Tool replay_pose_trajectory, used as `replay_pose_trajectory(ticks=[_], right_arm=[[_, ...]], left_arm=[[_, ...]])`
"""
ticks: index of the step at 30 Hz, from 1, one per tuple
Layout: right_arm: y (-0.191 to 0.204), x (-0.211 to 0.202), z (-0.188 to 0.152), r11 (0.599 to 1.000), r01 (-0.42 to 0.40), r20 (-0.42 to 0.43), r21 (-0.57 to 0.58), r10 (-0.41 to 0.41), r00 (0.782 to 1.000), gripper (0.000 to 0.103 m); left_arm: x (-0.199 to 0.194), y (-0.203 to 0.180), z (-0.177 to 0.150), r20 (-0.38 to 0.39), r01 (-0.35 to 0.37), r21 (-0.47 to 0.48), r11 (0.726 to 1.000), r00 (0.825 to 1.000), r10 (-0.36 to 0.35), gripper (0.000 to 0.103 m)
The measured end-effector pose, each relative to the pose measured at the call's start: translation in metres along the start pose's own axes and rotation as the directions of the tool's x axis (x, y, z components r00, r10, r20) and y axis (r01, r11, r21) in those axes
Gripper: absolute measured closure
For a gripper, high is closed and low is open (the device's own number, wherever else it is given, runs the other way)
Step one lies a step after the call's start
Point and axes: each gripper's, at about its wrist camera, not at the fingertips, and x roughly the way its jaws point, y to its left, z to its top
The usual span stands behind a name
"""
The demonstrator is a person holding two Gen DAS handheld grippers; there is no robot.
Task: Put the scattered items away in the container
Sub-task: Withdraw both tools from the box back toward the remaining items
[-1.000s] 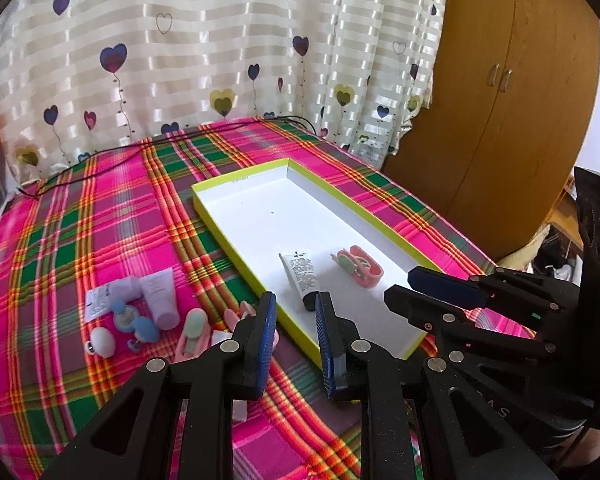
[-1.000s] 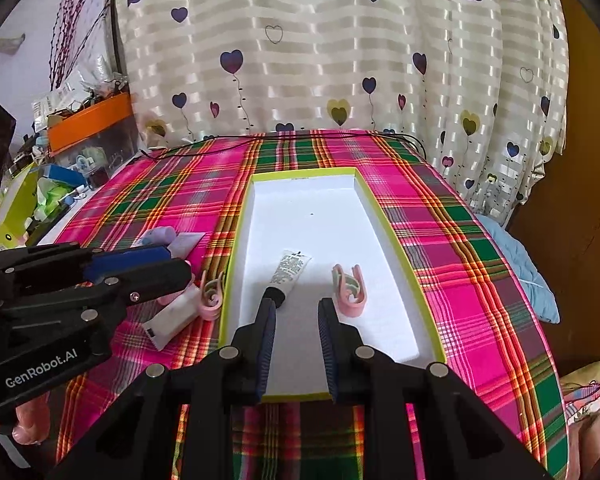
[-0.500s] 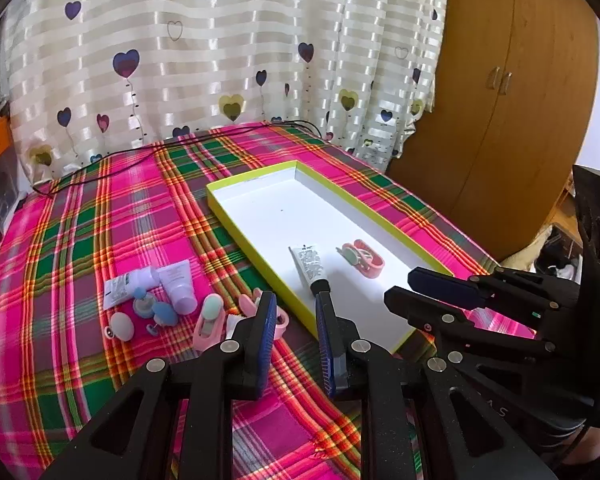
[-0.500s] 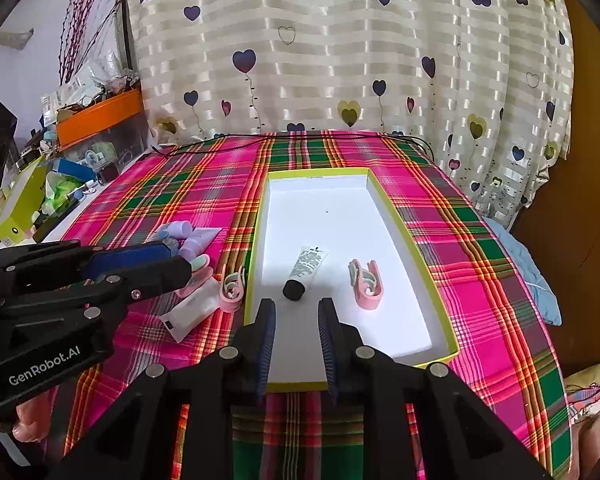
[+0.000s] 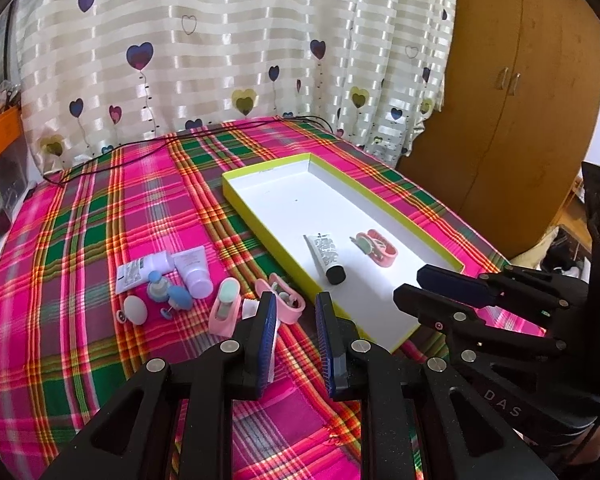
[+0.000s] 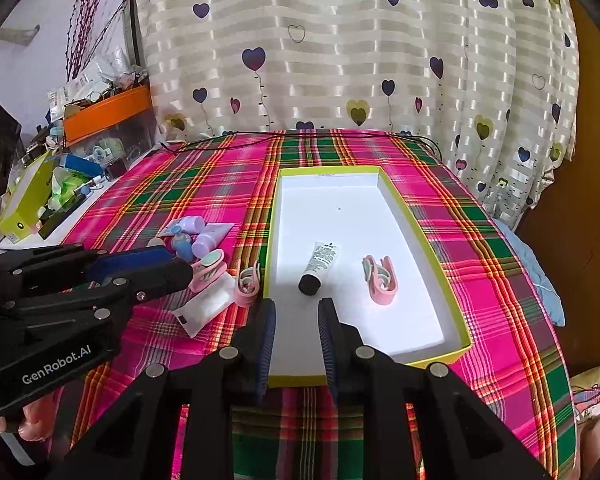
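Observation:
A shallow white tray with a yellow-green rim (image 5: 268, 224) (image 6: 428, 236) lies on the plaid cloth. Inside it lie a white tube with a black cap (image 5: 327, 256) (image 6: 318, 266) and a pink clip (image 5: 374, 247) (image 6: 380, 284). Left of the tray lie scattered items: a pink clip (image 5: 282, 300) (image 6: 247, 285), a pink-and-green item (image 5: 225, 307) (image 6: 208, 266), a lilac tube (image 5: 194, 272), blue caps (image 5: 168, 292), a white oval (image 5: 135, 310) and a white sachet (image 6: 204, 306). My left gripper (image 5: 296, 312) hangs open and empty above the cloth near the tray's near corner. My right gripper (image 6: 296, 320) is open and empty over the tray's near end.
A black cable (image 5: 188, 140) runs along the table's far edge by the heart-patterned curtain. A wooden wardrobe (image 5: 512, 100) stands to the right. A cluttered shelf with an orange box (image 6: 108, 114) stands to the left.
Both grippers have pulled back and up from the tray, so more of the table shows. The tube and pink clip stay in the tray.

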Motion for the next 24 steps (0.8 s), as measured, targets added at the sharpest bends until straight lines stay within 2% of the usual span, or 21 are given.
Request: replay_pose_trajectory(ticks=[8,24], right_arm=[[0.005,0.0,-0.001,1.0,-0.01,-0.001,-0.009,0.01,1.0,0.08],[0.016,0.006,0.001,0.999,-0.04,-0.008,-0.026,0.04,0.999,0.079]], left_arm=[[-0.005,0.006,-0.005,0.004,-0.028,-0.006,1.0,1.0,0.028,0.082],[-0.004,0.032,-0.016,-0.008,-0.042,-0.06,0.997,0.999,0.042,0.082]])
